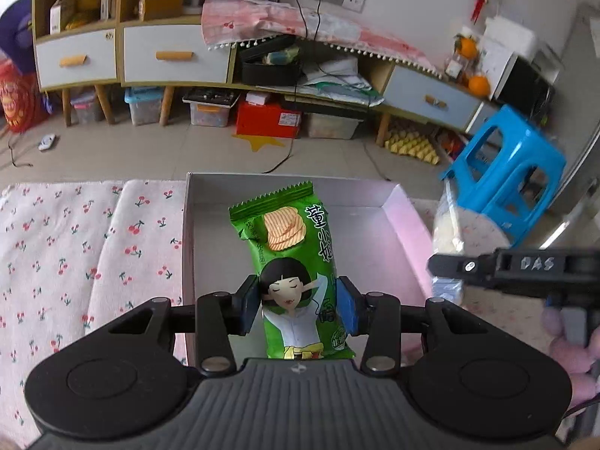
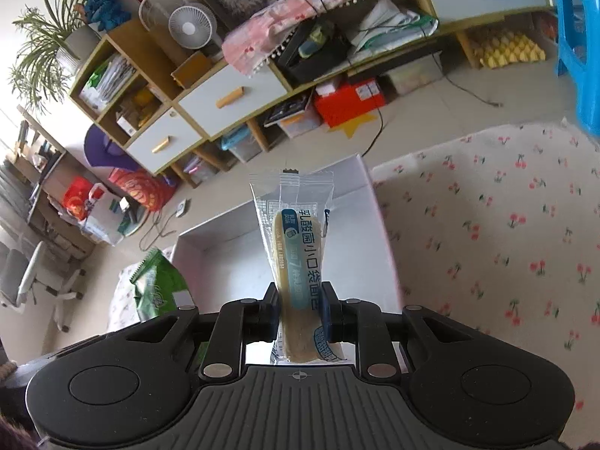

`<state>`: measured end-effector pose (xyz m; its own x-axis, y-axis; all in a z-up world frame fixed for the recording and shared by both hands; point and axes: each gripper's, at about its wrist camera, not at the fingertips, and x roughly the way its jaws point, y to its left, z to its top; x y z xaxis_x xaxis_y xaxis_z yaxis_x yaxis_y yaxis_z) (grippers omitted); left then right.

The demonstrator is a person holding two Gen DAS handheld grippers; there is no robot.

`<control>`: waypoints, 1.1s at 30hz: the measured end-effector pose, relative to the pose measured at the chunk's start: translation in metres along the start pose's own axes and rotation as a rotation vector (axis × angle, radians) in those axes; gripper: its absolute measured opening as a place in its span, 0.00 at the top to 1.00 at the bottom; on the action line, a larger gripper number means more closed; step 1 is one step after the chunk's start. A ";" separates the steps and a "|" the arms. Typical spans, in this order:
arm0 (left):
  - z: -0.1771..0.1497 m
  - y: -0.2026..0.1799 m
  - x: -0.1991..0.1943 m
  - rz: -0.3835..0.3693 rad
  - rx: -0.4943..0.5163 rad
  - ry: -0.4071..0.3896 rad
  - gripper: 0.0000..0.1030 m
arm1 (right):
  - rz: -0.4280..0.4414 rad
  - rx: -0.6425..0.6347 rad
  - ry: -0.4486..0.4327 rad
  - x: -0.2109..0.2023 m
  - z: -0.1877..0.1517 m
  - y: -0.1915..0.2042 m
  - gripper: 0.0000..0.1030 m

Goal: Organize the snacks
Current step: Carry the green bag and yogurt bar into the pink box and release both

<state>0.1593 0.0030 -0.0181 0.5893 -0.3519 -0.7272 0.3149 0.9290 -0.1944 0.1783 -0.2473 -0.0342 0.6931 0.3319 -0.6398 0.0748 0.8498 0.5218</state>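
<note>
A white cloth printed with small red cherries (image 1: 56,262) covers the surface at the left of the left wrist view. To its right sits a shallow white cardboard box with low walls (image 1: 397,206), open at the top; the part of its floor that shows is bare.

The left gripper (image 1: 298,305) pinches a green foil bag of ridged potato crisps (image 1: 292,247) by its lower half, one blue pad pressed on each side. The bag carries a cartoon girl with black bobbed hair, a picture of crisps and white Chinese characters; its zigzag top seal points away from the gripper, out over the box.

Further right, the right gripper (image 2: 299,317) has its pads squeezed tight on a clear plastic packet holding a pale, long bread stick (image 2: 296,258). The packet bears a light blue label with Chinese characters and stands up between the pads, its sealed end pointing away over the box's right wall. In the left wrist view the same packet appears blurred at the right edge, beside a bright blue plastic stool (image 1: 513,172) on the tiled floor.
</note>
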 end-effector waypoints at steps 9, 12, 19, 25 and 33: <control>0.002 0.005 0.015 0.044 -0.006 0.065 0.61 | -0.048 -0.021 0.046 0.017 -0.003 -0.012 0.80; 0.002 0.009 0.015 0.045 -0.020 0.079 0.61 | -0.043 -0.018 0.070 0.020 -0.004 -0.016 0.80; 0.005 0.012 0.012 0.038 -0.028 0.133 0.61 | -0.098 -0.052 0.145 0.028 -0.010 -0.006 0.80; 0.007 0.014 0.014 0.042 -0.009 0.149 0.61 | -0.100 -0.042 0.181 0.031 -0.009 -0.008 0.80; 0.010 0.008 0.014 0.056 0.065 0.186 0.61 | -0.109 -0.028 0.254 0.033 -0.008 -0.008 0.80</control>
<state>0.1776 0.0045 -0.0227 0.4613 -0.2670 -0.8461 0.3362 0.9351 -0.1117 0.1948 -0.2397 -0.0641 0.4801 0.3269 -0.8140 0.1167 0.8959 0.4287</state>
